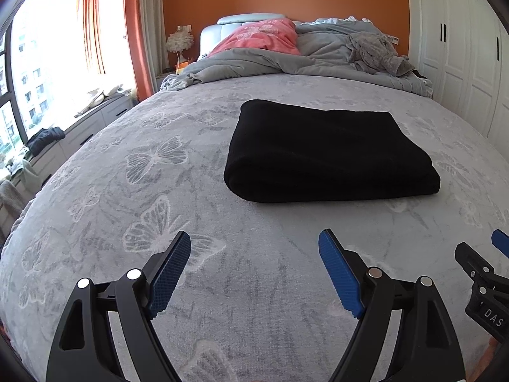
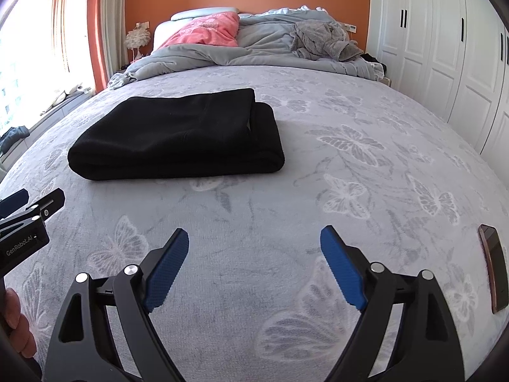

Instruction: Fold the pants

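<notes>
The black pants [image 1: 327, 152] lie folded into a thick rectangle on the grey butterfly bedspread [image 1: 159, 191]. In the right wrist view the pants [image 2: 178, 137] lie ahead and to the left. My left gripper [image 1: 254, 248] is open and empty, held above the bedspread short of the pants. My right gripper [image 2: 254, 245] is open and empty too, nearer than the pants and to their right. The right gripper's edge shows at the far right of the left wrist view [image 1: 483, 273]. The left gripper's edge shows at the left of the right wrist view [image 2: 28, 219].
A rumpled grey duvet [image 1: 286, 60], a pink pillow [image 1: 267, 36] and a grey garment [image 1: 375, 52] lie at the head of the bed. A phone [image 2: 493, 267] lies on the bedspread at the right. White wardrobes [image 2: 445, 47] stand right; a window bench [image 1: 79, 127] runs left.
</notes>
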`<state>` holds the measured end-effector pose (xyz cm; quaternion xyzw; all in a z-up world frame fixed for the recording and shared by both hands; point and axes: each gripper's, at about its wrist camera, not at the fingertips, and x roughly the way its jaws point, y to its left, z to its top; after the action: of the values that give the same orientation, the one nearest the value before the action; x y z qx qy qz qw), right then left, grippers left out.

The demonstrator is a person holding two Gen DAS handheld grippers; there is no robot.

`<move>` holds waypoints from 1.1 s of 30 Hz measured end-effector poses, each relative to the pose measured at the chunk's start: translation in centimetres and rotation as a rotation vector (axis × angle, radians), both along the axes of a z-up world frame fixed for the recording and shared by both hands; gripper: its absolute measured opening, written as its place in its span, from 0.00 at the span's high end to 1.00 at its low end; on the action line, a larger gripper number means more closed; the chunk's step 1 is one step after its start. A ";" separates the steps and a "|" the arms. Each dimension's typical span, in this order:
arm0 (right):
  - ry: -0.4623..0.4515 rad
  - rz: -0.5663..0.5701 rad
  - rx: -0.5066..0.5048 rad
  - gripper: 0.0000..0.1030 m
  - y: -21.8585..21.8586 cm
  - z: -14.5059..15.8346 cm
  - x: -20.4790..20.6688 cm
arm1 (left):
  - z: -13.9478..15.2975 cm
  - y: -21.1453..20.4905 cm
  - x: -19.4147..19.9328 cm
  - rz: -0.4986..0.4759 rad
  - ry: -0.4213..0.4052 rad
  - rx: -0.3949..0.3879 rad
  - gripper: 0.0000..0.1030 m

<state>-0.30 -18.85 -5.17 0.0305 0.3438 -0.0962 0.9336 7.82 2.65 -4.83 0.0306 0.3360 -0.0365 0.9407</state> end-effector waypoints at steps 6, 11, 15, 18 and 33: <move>0.002 0.003 -0.004 0.20 0.2 0.0 0.0 | 0.0 0.0 0.0 -0.002 0.004 0.000 0.23; 0.005 0.003 -0.005 0.20 0.2 -0.1 -0.1 | -0.1 -0.1 -0.1 -0.001 0.001 0.001 0.23; 0.005 0.006 -0.005 0.20 0.1 -0.2 0.0 | 0.0 -0.1 -0.1 -0.003 0.003 0.003 0.23; 0.006 0.007 -0.005 0.20 0.2 -0.2 0.0 | -0.1 -0.1 -0.1 -0.008 0.000 0.007 0.23; 0.009 0.005 -0.005 0.20 0.2 -0.2 0.0 | -0.3 -0.2 0.2 -0.016 0.005 0.032 0.23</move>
<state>-0.32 -18.64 -5.37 0.0270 0.3476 -0.0946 0.9325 7.97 2.45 -5.15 0.0482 0.3385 -0.0388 0.9389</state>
